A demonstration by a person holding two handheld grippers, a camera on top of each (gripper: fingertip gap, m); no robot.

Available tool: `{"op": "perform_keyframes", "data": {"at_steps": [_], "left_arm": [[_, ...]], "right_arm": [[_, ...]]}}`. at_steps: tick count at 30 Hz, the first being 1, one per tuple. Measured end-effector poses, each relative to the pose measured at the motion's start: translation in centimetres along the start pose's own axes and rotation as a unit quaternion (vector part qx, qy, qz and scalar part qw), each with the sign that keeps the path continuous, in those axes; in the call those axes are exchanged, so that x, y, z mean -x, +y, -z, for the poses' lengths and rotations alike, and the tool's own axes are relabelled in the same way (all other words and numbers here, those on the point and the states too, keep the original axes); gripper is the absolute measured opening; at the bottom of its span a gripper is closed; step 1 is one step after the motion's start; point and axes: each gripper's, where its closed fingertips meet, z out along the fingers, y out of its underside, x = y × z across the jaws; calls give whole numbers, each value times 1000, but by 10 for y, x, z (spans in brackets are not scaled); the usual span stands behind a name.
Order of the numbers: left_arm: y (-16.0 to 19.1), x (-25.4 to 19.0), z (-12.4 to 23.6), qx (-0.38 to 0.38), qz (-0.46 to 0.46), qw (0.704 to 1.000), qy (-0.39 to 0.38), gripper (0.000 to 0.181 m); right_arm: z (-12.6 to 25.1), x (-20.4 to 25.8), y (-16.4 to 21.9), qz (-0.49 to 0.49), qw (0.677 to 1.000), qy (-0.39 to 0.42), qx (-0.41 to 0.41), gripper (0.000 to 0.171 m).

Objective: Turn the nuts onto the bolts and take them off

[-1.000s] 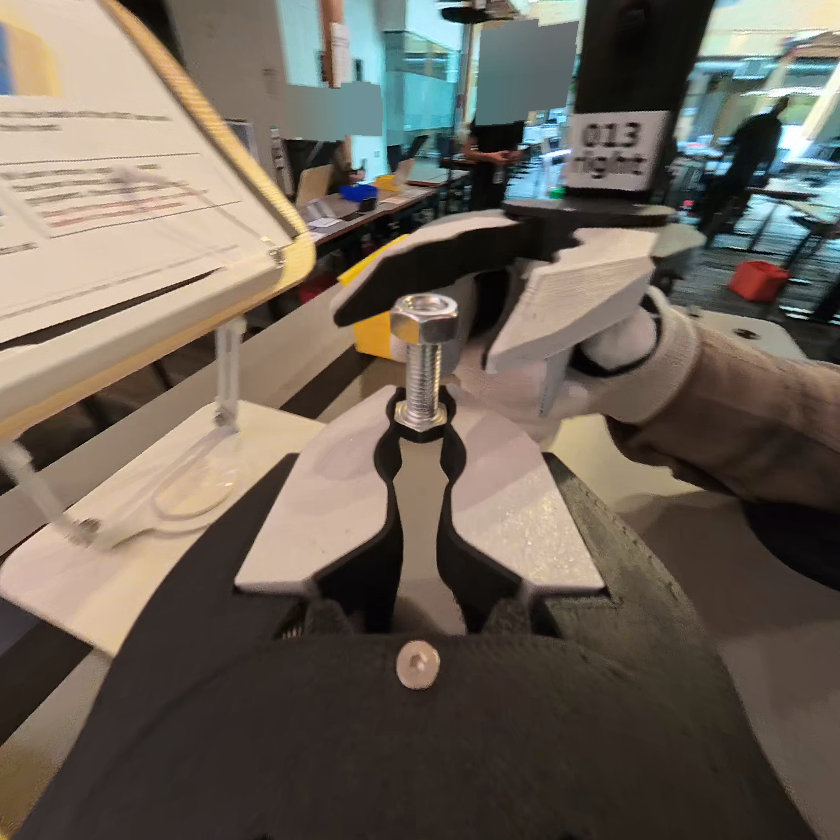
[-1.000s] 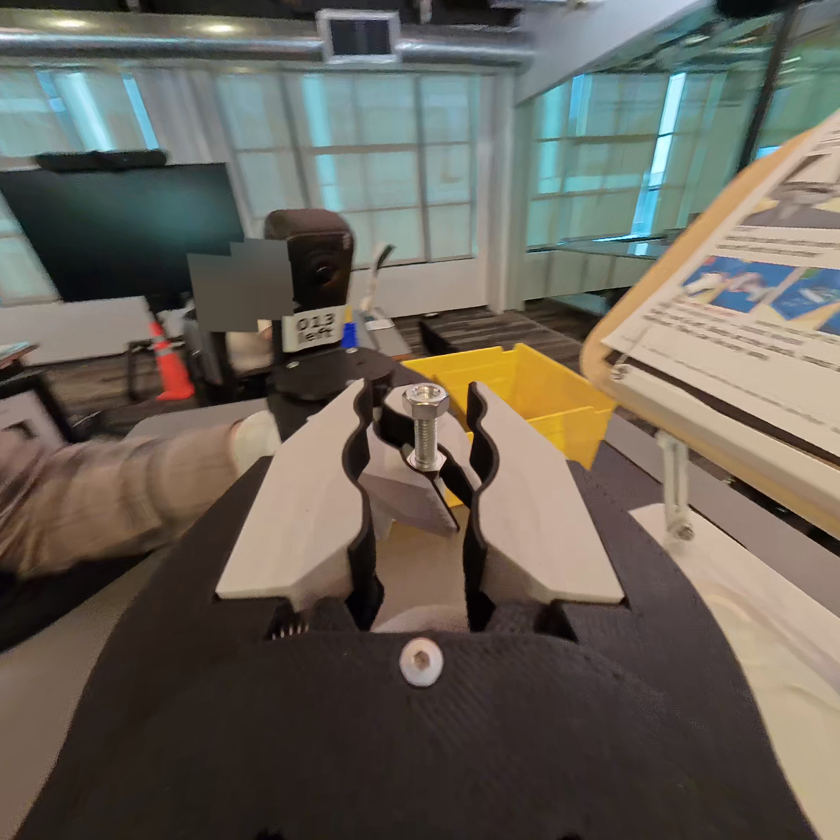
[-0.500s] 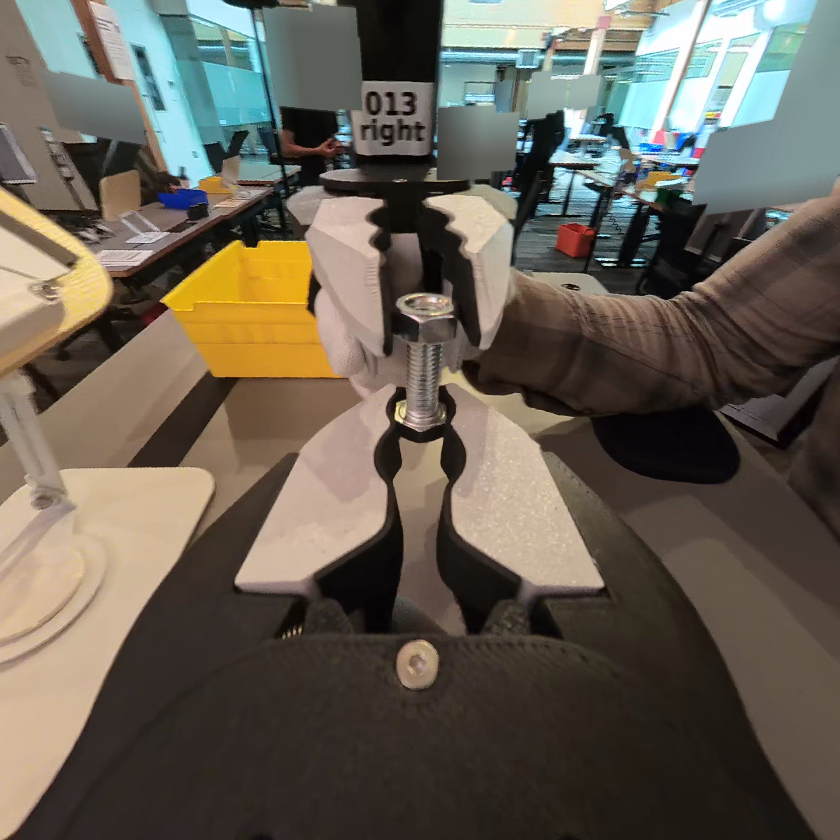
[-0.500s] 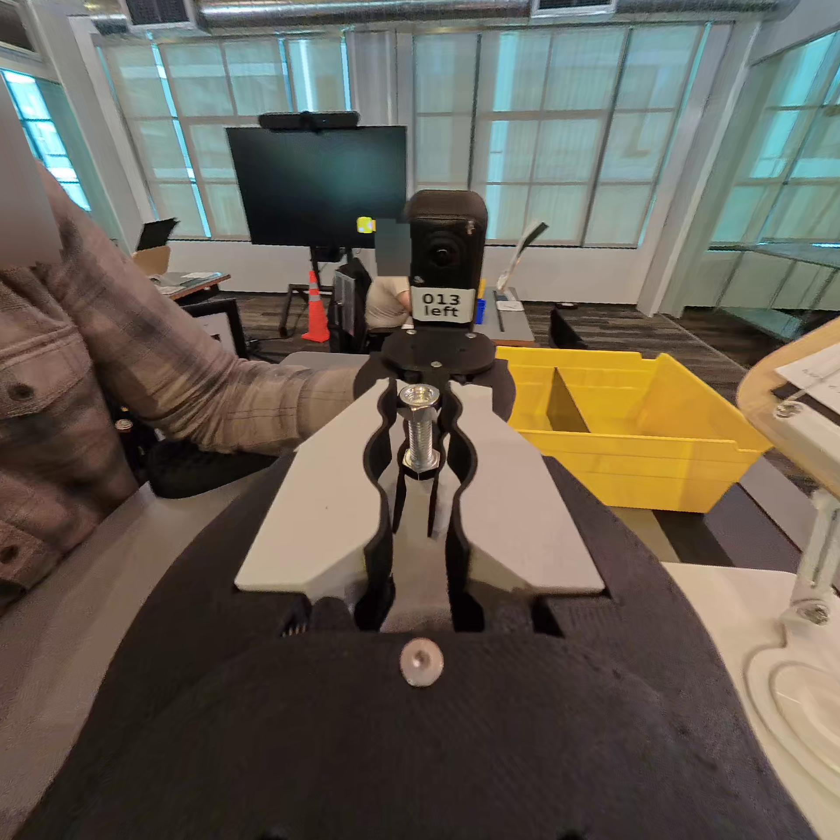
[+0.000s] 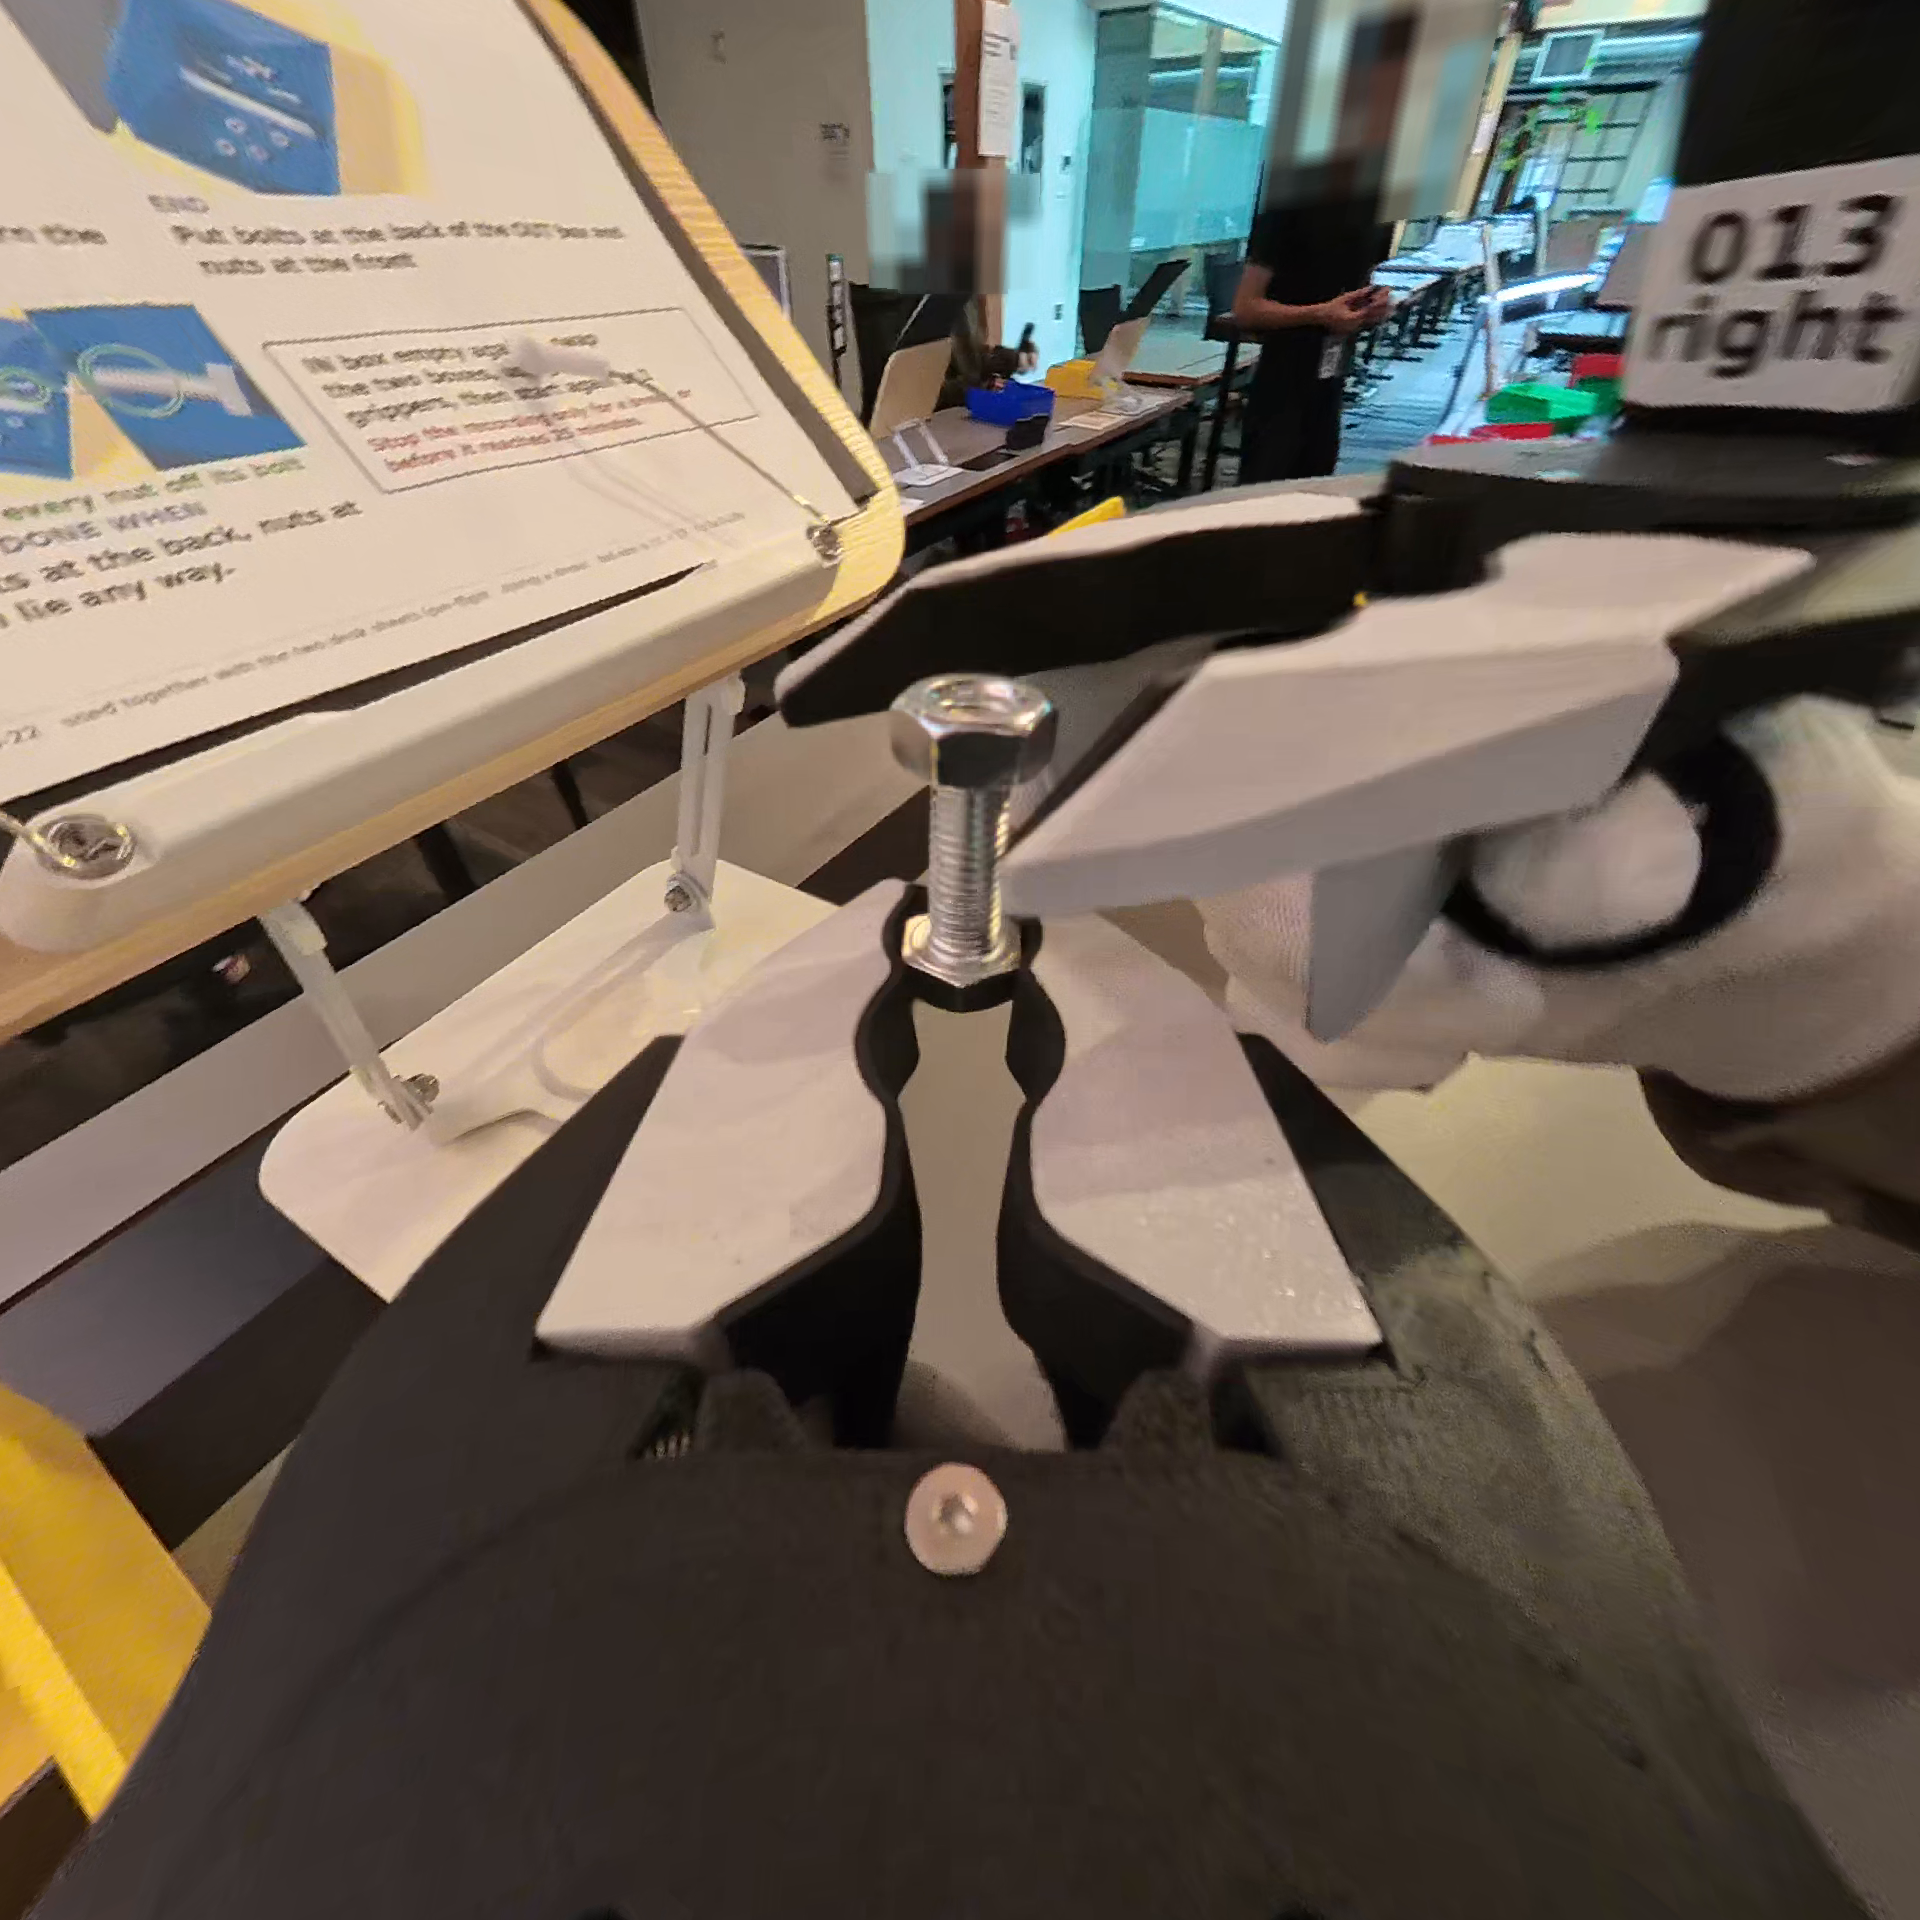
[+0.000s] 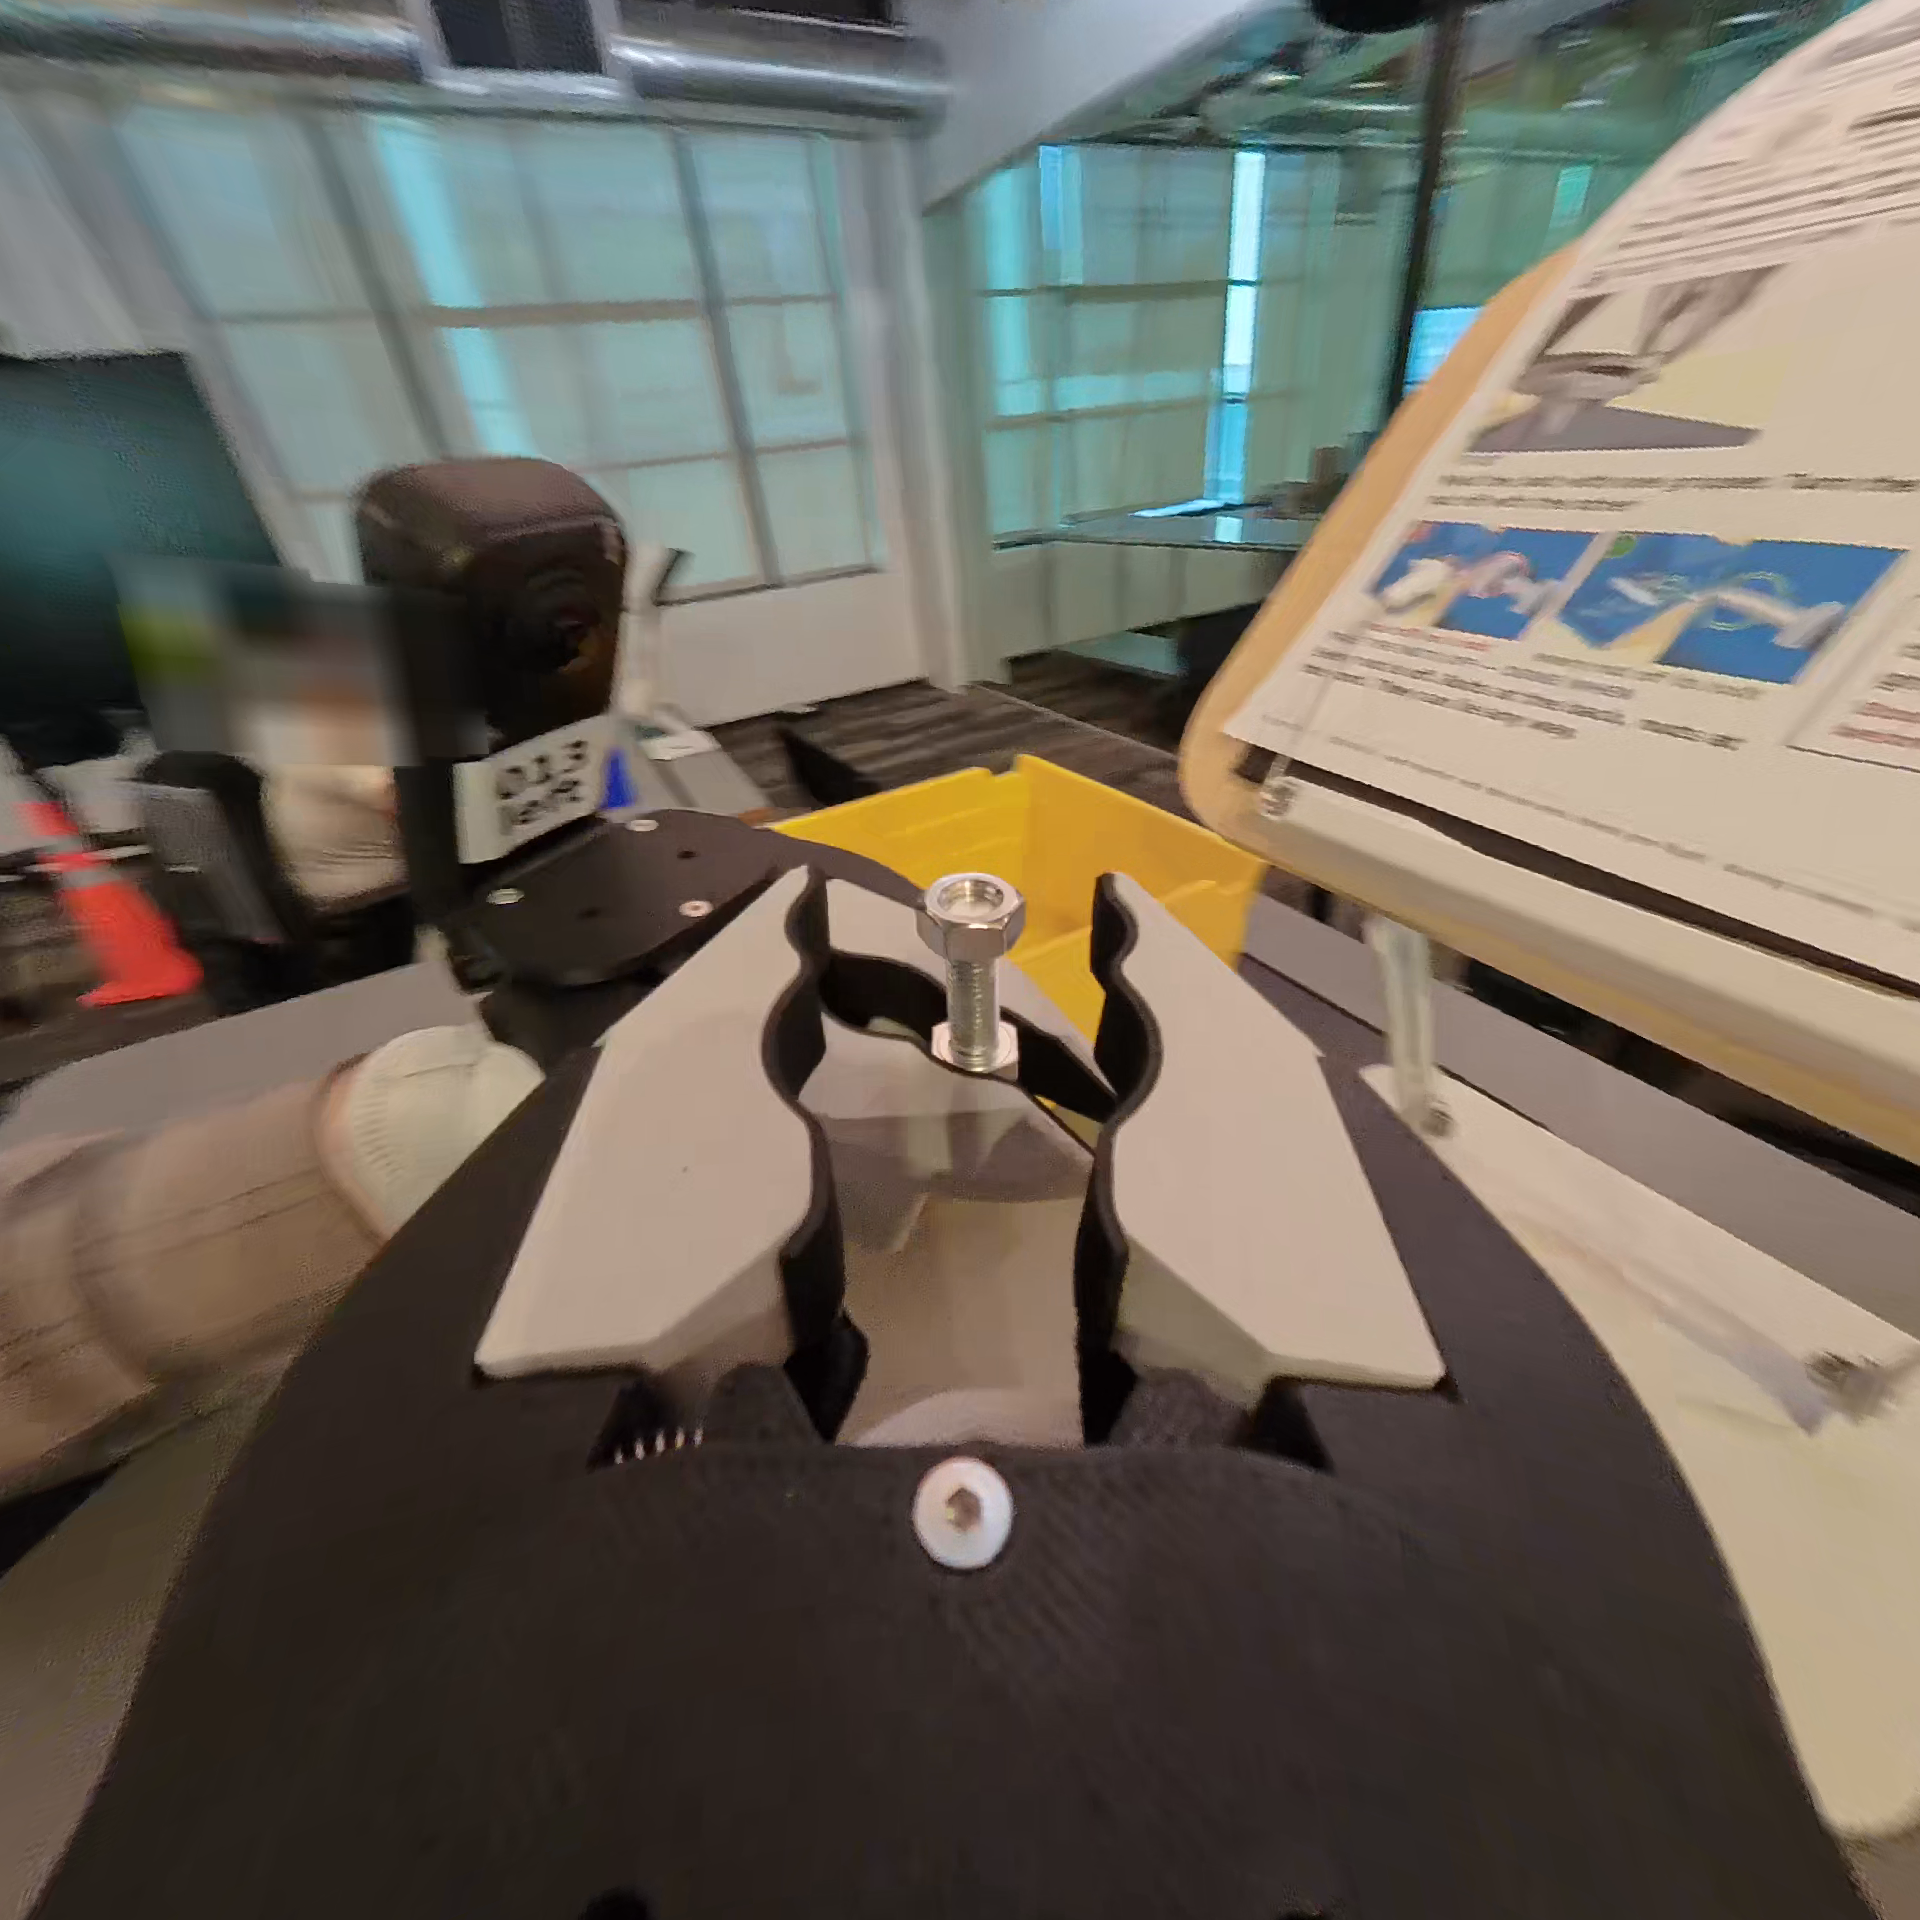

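Observation:
My left gripper (image 5: pixel 961 961) is shut on the hex head of a silver bolt (image 5: pixel 961 852) and holds it upright above the table. A silver nut (image 5: pixel 971 727) sits at the top end of the thread. My right gripper (image 6: pixel 956 899) is open, its two fingers standing on either side of the nut (image 6: pixel 971 914) without touching it. In the left wrist view the right gripper (image 5: pixel 1039 707) reaches in from the right, held by a white-gloved hand (image 5: pixel 1538 935). In the right wrist view the left gripper (image 6: pixel 977 1060) grips the bolt's lower end.
A tilted stand with a printed sheet (image 5: pixel 416 416) hangs over the left of the work area on a white base plate (image 5: pixel 478 1101); it also shows at the right of the right wrist view (image 6: pixel 1558 675). A yellow bin (image 6: pixel 1049 831) stands behind the bolt, another yellow edge (image 5: pixel 62 1558) near left. Left tips to right tips: about 6 cm.
Half a second ago the right gripper was closed on the nut, facing the left gripper head-on. It has now opened off the nut and swung back round to the side. The bolt stays gripped.

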Motion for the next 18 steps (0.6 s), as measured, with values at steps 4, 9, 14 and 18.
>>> {"op": "perform_keyframes", "data": {"at_steps": [4,9,14,18], "left_arm": [[-7,-28,6,-21,-10,996,91,13],[-8,-58,15,-22,-24,983,181,14],[-2,-86,21,-12,-35,966,257,14],[-3,-89,21,-15,-35,964,262,14]], "right_arm": [[22,24,-3,18,991,-134,10,45],[50,43,-9,28,972,-232,2,37],[58,57,-3,32,960,-277,18,25],[60,60,-2,36,957,-286,16,18]]}}
